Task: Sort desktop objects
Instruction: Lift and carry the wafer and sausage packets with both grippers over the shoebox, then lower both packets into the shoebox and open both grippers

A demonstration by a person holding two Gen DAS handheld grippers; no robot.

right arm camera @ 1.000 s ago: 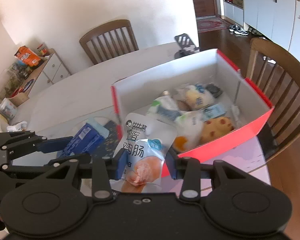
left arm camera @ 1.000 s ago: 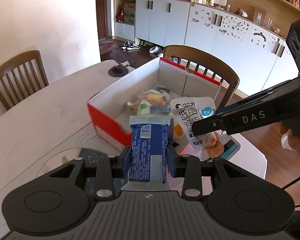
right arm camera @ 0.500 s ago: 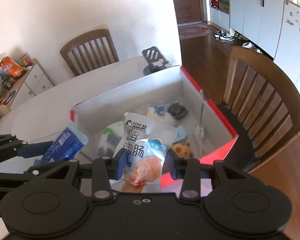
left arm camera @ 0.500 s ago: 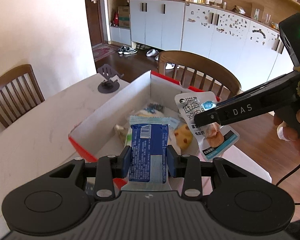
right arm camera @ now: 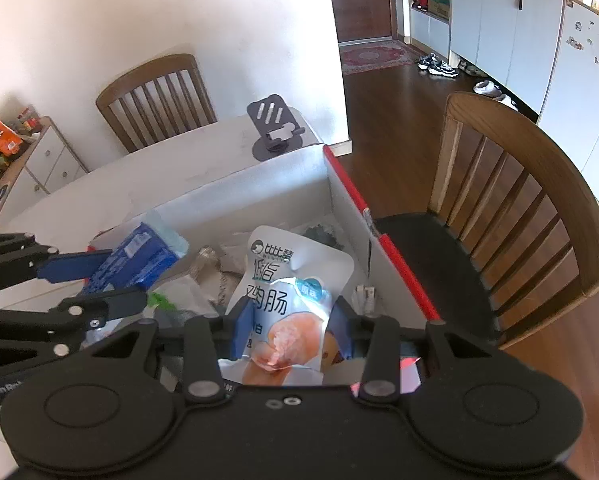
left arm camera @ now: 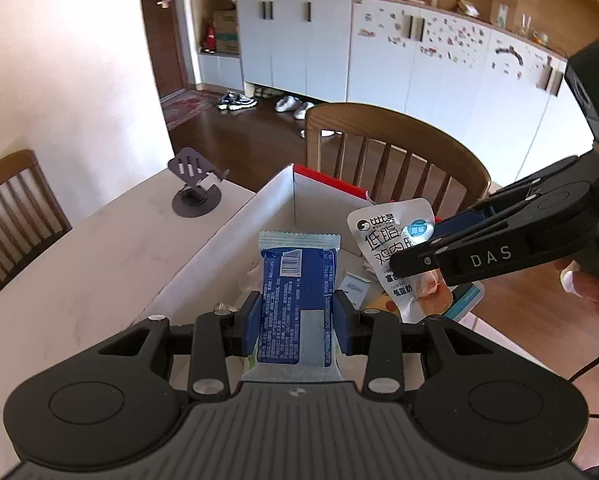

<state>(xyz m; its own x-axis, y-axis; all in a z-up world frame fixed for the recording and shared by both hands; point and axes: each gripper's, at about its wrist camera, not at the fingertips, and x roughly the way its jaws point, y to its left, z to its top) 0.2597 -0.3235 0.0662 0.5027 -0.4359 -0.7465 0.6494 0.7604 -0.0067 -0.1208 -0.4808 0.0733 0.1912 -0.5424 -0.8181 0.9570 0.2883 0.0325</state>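
Note:
My left gripper (left arm camera: 295, 316) is shut on a blue snack packet (left arm camera: 297, 280) and holds it above the red and white cardboard box (left arm camera: 227, 240). It also shows in the right wrist view (right arm camera: 135, 256). My right gripper (right arm camera: 289, 330) is shut on a white chicken sausage pouch (right arm camera: 295, 276) and holds it over the box (right arm camera: 379, 240), to the right of the left gripper. The pouch also shows in the left wrist view (left arm camera: 395, 240). Several snack packs lie inside the box, mostly hidden by the held packets.
A grey phone stand (left arm camera: 195, 184) stands on the white table (left arm camera: 79, 264) beyond the box. A wooden chair (right arm camera: 519, 200) stands close behind the box's far right side. Another chair (right arm camera: 155, 92) is at the table's far side.
Both grippers have moved forward and up over the box with their packets still held. The box's inside now lies right under them.

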